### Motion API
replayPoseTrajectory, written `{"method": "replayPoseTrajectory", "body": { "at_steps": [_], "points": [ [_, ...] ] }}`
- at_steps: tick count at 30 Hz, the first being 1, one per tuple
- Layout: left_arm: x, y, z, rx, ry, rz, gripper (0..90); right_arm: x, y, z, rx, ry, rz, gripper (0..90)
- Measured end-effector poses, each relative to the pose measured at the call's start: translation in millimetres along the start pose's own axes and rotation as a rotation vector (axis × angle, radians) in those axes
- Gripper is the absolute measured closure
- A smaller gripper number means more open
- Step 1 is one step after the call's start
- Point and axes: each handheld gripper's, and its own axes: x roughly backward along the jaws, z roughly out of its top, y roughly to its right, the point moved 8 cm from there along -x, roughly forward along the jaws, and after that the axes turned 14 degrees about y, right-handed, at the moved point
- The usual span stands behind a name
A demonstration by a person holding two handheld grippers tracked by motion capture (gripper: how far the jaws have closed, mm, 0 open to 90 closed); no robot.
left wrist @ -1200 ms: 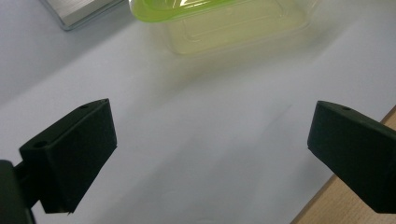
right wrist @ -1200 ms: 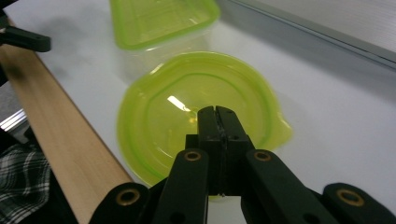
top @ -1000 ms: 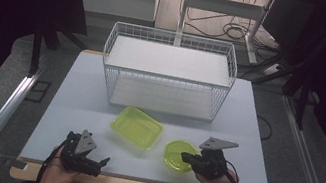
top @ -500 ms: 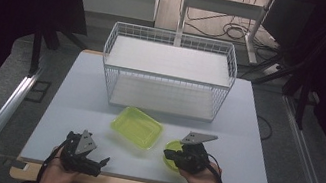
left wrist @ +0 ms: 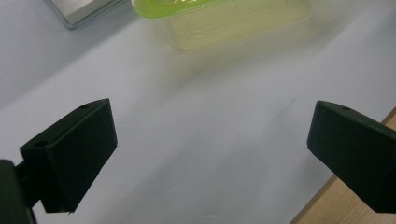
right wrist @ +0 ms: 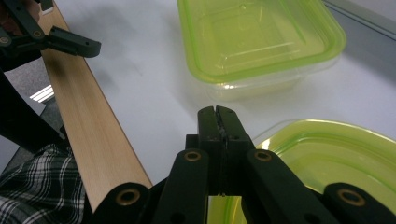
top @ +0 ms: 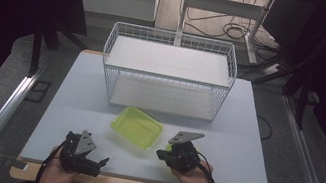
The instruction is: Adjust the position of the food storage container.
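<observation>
A lime-green rectangular plastic container (top: 137,126) stands open-side up on the white table, in front of the wire basket. In the right gripper view the container (right wrist: 257,42) lies just ahead of my right gripper (right wrist: 215,112), whose jaws are pressed together with nothing between them. Right below that gripper lies a second lime-green shallow dish or lid (right wrist: 327,158). In the high view the right gripper (top: 161,154) points left toward the container. My left gripper (top: 102,162) rests near the table's front edge with its jaws wide apart and empty (left wrist: 210,144); the container (left wrist: 233,18) is ahead of it.
A white wire basket (top: 169,72) with a shelf stands at the middle back of the table. The table's wooden front edge (right wrist: 93,130) runs beside the right gripper, and a plaid sleeve (right wrist: 37,182) is below it. Dark floor and cables lie beyond the table.
My right gripper has slid left over the round green dish, toward the rectangular container, staying shut. The left gripper has kept still.
</observation>
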Motion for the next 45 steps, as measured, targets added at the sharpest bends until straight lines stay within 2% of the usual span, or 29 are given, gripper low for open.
{"method": "replayPoseTrajectory", "body": {
  "at_steps": [8, 16, 18, 20, 22, 25, 26, 27, 38, 45],
  "points": [
    [-0.5, -0.5, -0.1, -0.007, -0.003, 0.000, 1.3, 15.9, 5.3, -7.9, -0.016, -0.010, -0.021, 89.3],
    [-1.0, -0.6, -0.5, -0.009, -0.007, 0.000, 1.3, 28.5, 20.7, -11.6, -0.028, -0.012, -0.066, 89.3],
    [-1.0, -0.6, -0.6, -0.006, -0.007, 0.000, 1.3, 33.0, 25.9, -13.3, -0.037, -0.011, -0.081, 89.3],
    [-1.0, -0.5, -0.4, -0.001, -0.005, -0.001, 1.3, 41.8, 36.6, -16.1, -0.045, -0.010, -0.117, 89.3],
    [-1.0, -0.5, -0.5, -0.001, -0.006, -0.001, 1.3, 44.0, 39.5, -16.7, -0.045, -0.010, -0.124, 89.3],
    [-1.0, -0.7, -0.4, 0.001, -0.006, 0.001, 1.3, 55.7, 55.4, -20.3, -0.062, -0.003, -0.169, 89.3],
    [-1.0, -0.8, -0.4, 0.005, -0.006, 0.001, 1.3, 55.7, 55.4, -20.3, -0.062, -0.003, -0.169, 89.3],
    [-0.9, -1.0, -0.3, 0.012, -0.004, 0.002, 1.3, 62.0, 63.9, -22.2, -0.076, 0.003, -0.189, 89.3],
    [-1.2, -2.6, 1.0, 0.058, 0.009, -0.002, 1.4, 83.2, 91.0, -29.3, -0.111, 0.015, -0.264, 89.3],
    [-1.3, -4.2, 1.2, 0.077, 0.013, -0.006, 1.4, 93.2, 110.4, -35.4, -0.114, 0.011, -0.322, 89.3]
  ]
}}
